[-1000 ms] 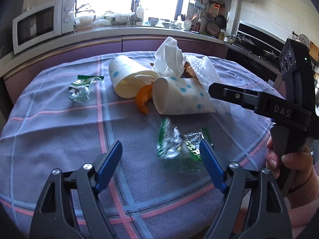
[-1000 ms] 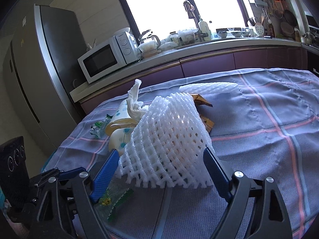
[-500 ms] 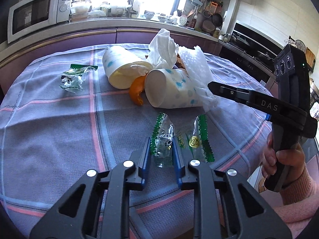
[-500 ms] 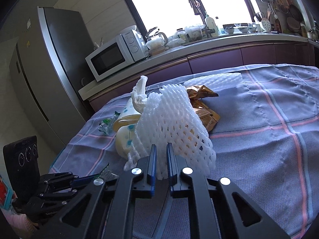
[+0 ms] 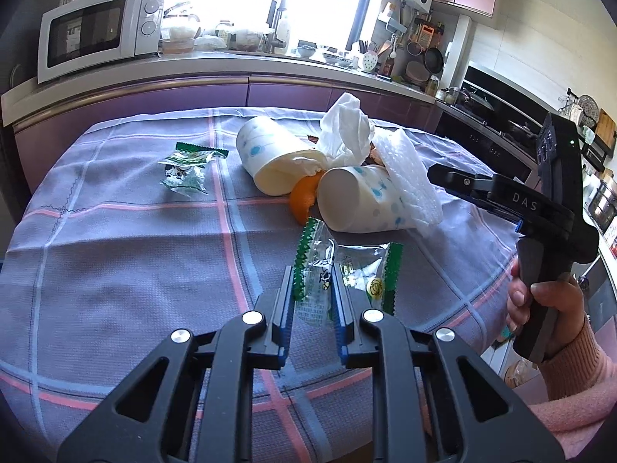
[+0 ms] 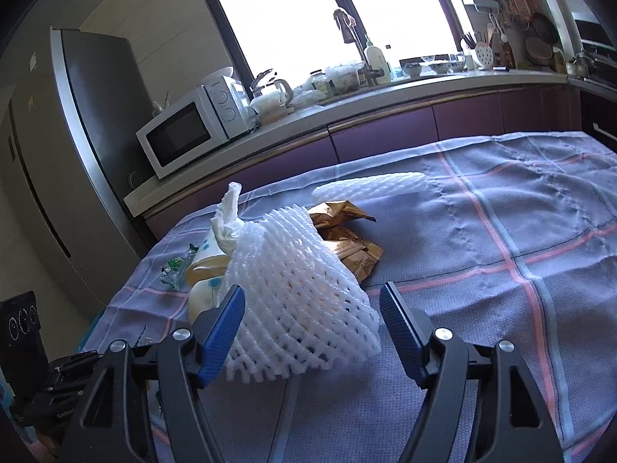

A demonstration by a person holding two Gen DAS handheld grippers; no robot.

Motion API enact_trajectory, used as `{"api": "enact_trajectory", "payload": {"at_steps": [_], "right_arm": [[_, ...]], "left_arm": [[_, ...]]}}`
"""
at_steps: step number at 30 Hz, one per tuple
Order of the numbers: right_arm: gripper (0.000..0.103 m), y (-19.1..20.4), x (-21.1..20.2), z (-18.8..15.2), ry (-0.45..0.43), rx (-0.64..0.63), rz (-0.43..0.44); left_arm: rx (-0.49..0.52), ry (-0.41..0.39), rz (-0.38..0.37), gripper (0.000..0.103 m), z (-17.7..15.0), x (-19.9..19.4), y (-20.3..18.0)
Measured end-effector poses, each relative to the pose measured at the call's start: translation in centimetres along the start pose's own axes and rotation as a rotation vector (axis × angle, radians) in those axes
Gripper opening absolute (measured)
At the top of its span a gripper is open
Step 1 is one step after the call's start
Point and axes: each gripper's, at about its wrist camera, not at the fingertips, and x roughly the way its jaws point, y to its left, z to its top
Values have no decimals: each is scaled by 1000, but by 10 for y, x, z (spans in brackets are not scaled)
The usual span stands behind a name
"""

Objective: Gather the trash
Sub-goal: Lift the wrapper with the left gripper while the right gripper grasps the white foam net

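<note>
Left hand-held gripper (image 5: 311,298) is pinching a clear wrapper (image 5: 326,270) with green zigzag edges, its blue pads pressed against the crinkled plastic from both sides. The wrapper's far end fans out over the checked cloth (image 5: 115,254) that covers the counter; whether its near end is off the cloth is hard to judge from this angle.

Over on the right, the right hand-held gripper (image 6: 311,318) has its jaws spread wide, having just been opening, with the white foam net (image 6: 297,289) lying between them. The left blue pad sits right at the net's edge, the right pad stands clear of it. In the left wrist view a hand (image 5: 540,305) in a pink sleeve grips that tool's black handle.

The rest of the trash sits in a heap mid-cloth: two paper cups with blue dots, the near cup (image 5: 354,200) and the far cup (image 5: 270,162), both on their sides, a piece of orange peel (image 5: 302,198) wedged between them, a crumpled tissue (image 5: 345,131) on top. Behind the net lie brown snack packets (image 6: 347,239) and a second foam sleeve (image 6: 370,189), flat on the cloth. Another green wrapper (image 5: 187,169) lies well apart, off to the left. A microwave (image 5: 96,34) stands on the kitchen worktop behind.
</note>
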Motion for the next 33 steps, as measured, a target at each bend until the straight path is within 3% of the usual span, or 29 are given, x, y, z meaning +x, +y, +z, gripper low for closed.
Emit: {"api": "enact_trajectory", "payload": {"at_steps": [4,6,9,19,28,33], "right_arm": [[66,-11,18,-2,87,59,73],[36,-12,21,-5,103,70,125],[17,-6,14,-8,86,48,157],[17,29,-24,3,25,-40,212],[17,90,-17,4,52,-132,339],[17,135,0,-13,85,-260,353]], "left_arm": [[-19,-14,20,18,0,-6,8],[-31,-20,31,18,-2,-9,14],[-44,-26,48,18,-5,-13,20],[-84,-68,106,18,-7,-38,46],[-159,-140,197,18,-14,-82,86],[-213,-166,254,18,-20,-102,113]]}}
